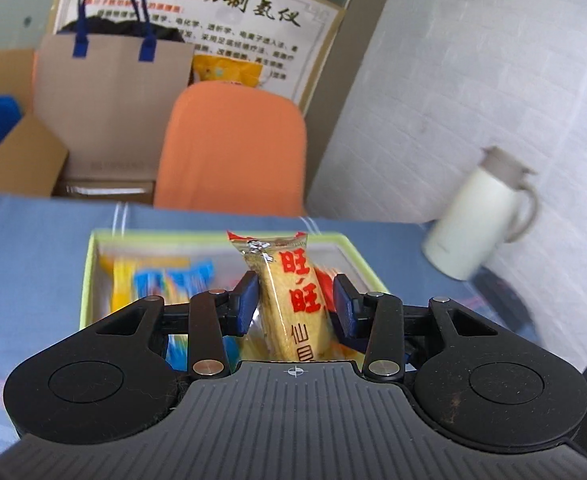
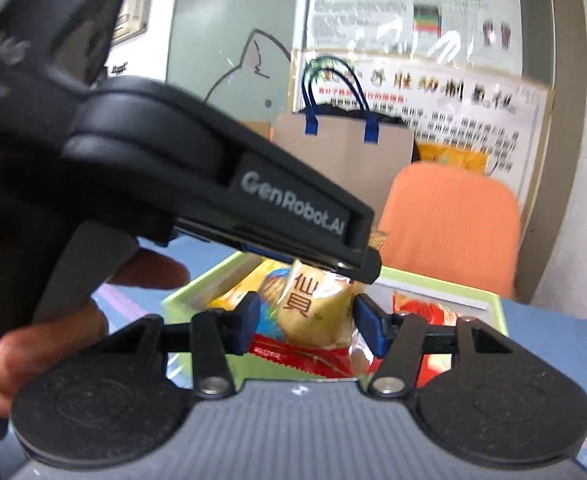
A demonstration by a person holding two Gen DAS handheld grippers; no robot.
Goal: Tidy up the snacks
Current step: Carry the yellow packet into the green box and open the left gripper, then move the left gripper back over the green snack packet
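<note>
My left gripper [image 1: 293, 304] holds a yellow rice-cracker packet [image 1: 289, 296] with red characters upright above a pale green box [image 1: 89, 264]; its blue pads touch the packet's sides. The box holds a yellow-and-blue snack bag [image 1: 161, 284]. In the right wrist view the left gripper [image 2: 357, 268] crosses from the upper left, with the same packet [image 2: 313, 312] hanging from it over the green box [image 2: 197, 288]. My right gripper [image 2: 307, 324] is open, its pads on either side of the packet and apart from it. Red snack packets [image 2: 293, 354] lie in the box below.
The box sits on a blue tablecloth [image 1: 33, 280]. A white thermos jug [image 1: 481, 216] stands at the right by the wall. An orange chair [image 1: 233, 148] is behind the table, with a paper bag [image 1: 109, 104] and cardboard boxes [image 1: 21, 160] beyond.
</note>
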